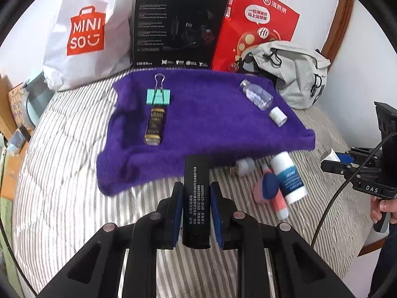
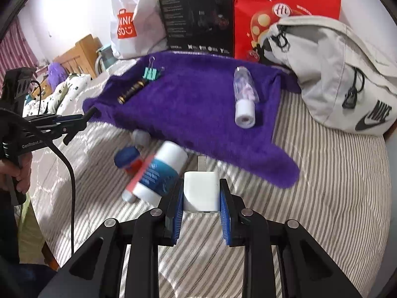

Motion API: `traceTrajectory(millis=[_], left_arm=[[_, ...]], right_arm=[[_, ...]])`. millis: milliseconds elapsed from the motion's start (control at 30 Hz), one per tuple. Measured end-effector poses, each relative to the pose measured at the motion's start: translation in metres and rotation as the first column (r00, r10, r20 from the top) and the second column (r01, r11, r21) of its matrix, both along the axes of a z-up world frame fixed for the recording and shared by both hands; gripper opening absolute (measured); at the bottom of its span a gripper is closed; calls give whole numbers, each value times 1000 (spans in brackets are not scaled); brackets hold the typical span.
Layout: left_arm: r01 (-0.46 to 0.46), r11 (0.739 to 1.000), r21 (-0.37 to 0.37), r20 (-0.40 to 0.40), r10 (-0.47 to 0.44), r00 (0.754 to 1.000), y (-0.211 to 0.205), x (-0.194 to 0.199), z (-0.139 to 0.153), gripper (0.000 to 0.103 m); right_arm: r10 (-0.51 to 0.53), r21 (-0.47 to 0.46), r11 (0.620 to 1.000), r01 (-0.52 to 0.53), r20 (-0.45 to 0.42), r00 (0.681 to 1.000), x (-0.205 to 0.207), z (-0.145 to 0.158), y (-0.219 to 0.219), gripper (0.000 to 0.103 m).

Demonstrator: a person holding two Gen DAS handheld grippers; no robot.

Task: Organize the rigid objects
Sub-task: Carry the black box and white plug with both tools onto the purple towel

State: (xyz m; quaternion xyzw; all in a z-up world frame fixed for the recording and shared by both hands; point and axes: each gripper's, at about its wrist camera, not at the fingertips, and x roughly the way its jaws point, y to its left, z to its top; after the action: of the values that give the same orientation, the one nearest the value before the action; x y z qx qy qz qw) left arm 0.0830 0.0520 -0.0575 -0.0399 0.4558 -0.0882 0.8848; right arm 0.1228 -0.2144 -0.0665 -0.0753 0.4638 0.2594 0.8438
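Left gripper [image 1: 196, 196] clamped on black box [image 1: 196, 198], bottom centre of its view, over the striped bed [image 1: 62, 186]. Right gripper [image 2: 201, 193] clamped on white charger [image 2: 201, 191], bottom centre. Clip [image 1: 158, 95], gold tube [image 1: 155, 126], bottle [image 1: 255, 94] lie on the purple towel [image 1: 211, 129], mid-frame.

One clip [image 1: 158, 96], three bottles [image 1: 255, 94], two bags [image 1: 84, 29]

Both tools reach forward over the bed, the left tool [image 1: 196, 213] clamped on a black box [image 1: 196, 198], the right tool [image 2: 201, 213] clamped on a white charger [image 2: 201, 191].
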Motion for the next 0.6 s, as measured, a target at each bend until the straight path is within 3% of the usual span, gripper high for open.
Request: traceTrajectory(millis=[333, 600], left_arm=[[-1, 1000, 12, 41, 1, 999, 7, 42, 21, 21], [11, 1000, -16, 24, -11, 1000, 6, 78, 11, 21]], right_arm=[[-10, 27, 1000, 10, 2, 1000, 47, 9, 10, 26], [-3, -3, 1000, 3, -64, 998, 92, -10, 21, 26]])
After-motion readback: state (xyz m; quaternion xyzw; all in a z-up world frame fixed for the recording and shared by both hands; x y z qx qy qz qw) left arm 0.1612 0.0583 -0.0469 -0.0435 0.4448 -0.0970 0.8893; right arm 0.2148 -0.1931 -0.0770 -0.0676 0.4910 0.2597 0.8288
